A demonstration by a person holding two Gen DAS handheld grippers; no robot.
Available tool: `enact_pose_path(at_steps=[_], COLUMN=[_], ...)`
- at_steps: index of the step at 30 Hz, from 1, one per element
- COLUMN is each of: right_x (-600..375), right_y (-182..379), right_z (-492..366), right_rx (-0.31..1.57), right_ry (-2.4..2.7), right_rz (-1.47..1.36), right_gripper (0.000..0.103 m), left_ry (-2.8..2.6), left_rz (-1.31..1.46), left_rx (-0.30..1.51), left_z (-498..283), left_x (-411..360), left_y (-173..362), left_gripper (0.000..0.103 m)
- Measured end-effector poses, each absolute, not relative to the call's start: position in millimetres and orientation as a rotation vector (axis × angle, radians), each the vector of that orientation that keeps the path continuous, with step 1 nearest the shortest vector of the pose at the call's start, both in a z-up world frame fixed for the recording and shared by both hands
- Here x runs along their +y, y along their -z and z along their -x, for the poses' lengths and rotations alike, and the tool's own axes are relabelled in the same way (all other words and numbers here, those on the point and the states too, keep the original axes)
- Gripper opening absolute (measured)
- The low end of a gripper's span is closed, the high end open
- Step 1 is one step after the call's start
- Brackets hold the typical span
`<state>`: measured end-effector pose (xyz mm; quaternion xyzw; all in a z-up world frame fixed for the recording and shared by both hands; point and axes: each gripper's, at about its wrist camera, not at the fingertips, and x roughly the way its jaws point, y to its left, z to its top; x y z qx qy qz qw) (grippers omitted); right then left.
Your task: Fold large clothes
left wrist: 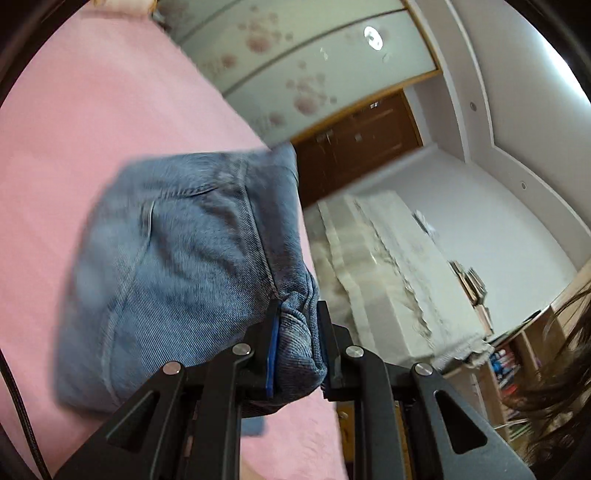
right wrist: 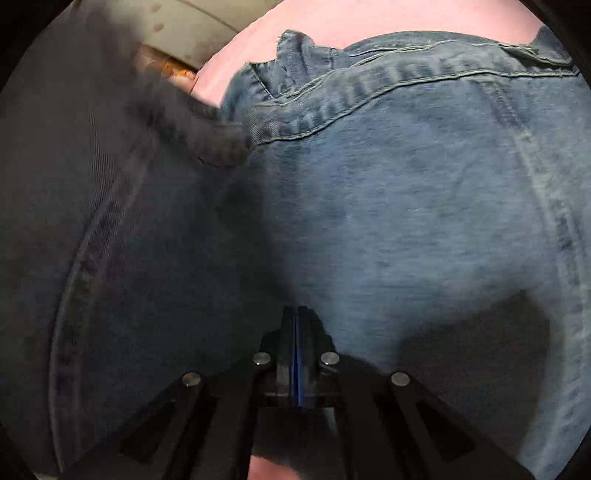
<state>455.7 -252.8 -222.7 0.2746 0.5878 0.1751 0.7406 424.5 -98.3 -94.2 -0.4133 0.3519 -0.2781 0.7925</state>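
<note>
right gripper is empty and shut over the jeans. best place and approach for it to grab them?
Probably the waistband on the jeans: a thick stitched edge, slightly raised off the pink bedsheet. Open the right gripper and come in from beyond that edge, one finger under it, one on top. The broad denim panel right beneath it lies flat, nothing to pinch. The left gripper already clamps a bunched fold.

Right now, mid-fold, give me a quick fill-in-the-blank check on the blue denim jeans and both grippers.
1. The left gripper is clamped on a bunched fold of the blue denim ____.
2. The right gripper has its jaws ____, with nothing between them.
3. The blue denim jeans lie on a ____ bed sheet.
4. The right gripper points down at the jeans below their ____.

Missing words: jeans; shut; pink; waistband
</note>
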Motion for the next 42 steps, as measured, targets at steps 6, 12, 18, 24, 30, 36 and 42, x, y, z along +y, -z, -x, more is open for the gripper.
enact_pose_path(at_steps=[6,12,18,24,30,36,42], right_x=[-286.3,-314.0,-340.6,-409.2,-476.2,-528.8,-554.3], right_y=[223.5,229.2,223.7,207.4,185.4,168.8,138.1], right_z=[-450.1,-449.8,-459.4,-476.9,-498.9,-510.4,-512.1], right_rx=[1.334,1.384,1.403,1.296,1.182,1.119,1.119], right_ry=[-0.490,-0.550,-0.571,-0.437,-0.311,-0.215,-0.190], right_rz=[-0.587,-0.710,-0.718,-0.791,-0.721,-0.703,-0.654], right_gripper=[0.000,0.000,0.000,0.001,0.001,0.005,0.005], left_ry=[0.605,0.600,0.624,0.640,0.644,0.630,0.743], left_rz=[0.827,0.715,0.740,0.706,0.684,0.512,0.389], left_rx=[0.846,0.861,0.865,0.903,0.974,1.127,1.363], left_z=[-425.2,-426.6,-436.2,-436.6,-435.7,-429.9,-410.8], left_x=[-192.3,-230.7,-241.6,-250.8,-263.0,-299.5,-357.3], left_y=[115.1,111.6,109.4,119.3,144.8,186.9,231.1], left_gripper=[0.014,0.015,0.015,0.015,0.016,0.018,0.024])
